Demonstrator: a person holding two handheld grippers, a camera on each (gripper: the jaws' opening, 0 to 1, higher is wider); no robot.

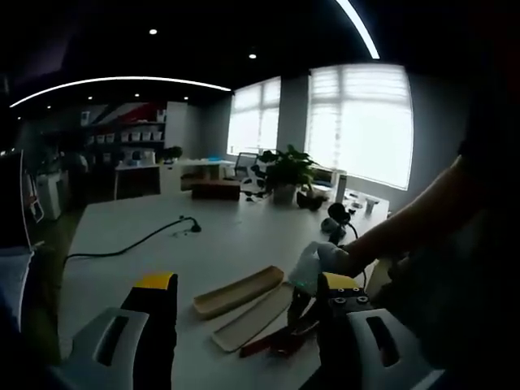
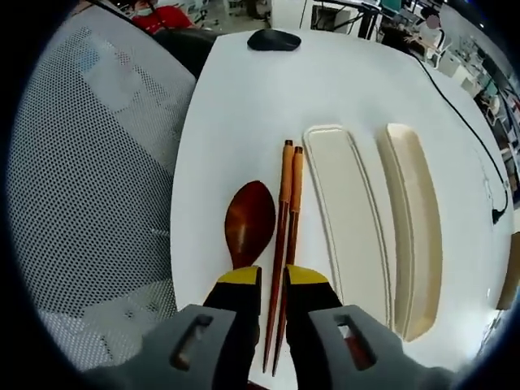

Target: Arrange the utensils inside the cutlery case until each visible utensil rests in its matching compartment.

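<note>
A dark brown wooden spoon [image 2: 249, 219] lies on the white table [image 2: 236, 106], with a pair of brown chopsticks [image 2: 288, 195] right beside it. Next to them the cutlery case lies in two cream parts, a flat half [image 2: 349, 219] and a deeper half [image 2: 414, 227], both bare inside. My right gripper [image 2: 274, 280] has its yellow-tipped jaws pressed against the near ends of the chopsticks. My left gripper [image 1: 246, 284] hangs open above the table, looking across at the case halves [image 1: 240, 292], the reddish utensils [image 1: 272, 341] and a gloved hand [image 1: 318, 258].
A black mouse [image 2: 274, 39] sits at the far end of the table. A grey mesh chair [image 2: 89, 162] stands against the table's edge. A black cable [image 1: 130, 244] runs over the tabletop, and a potted plant [image 1: 286, 171] stands at its far side.
</note>
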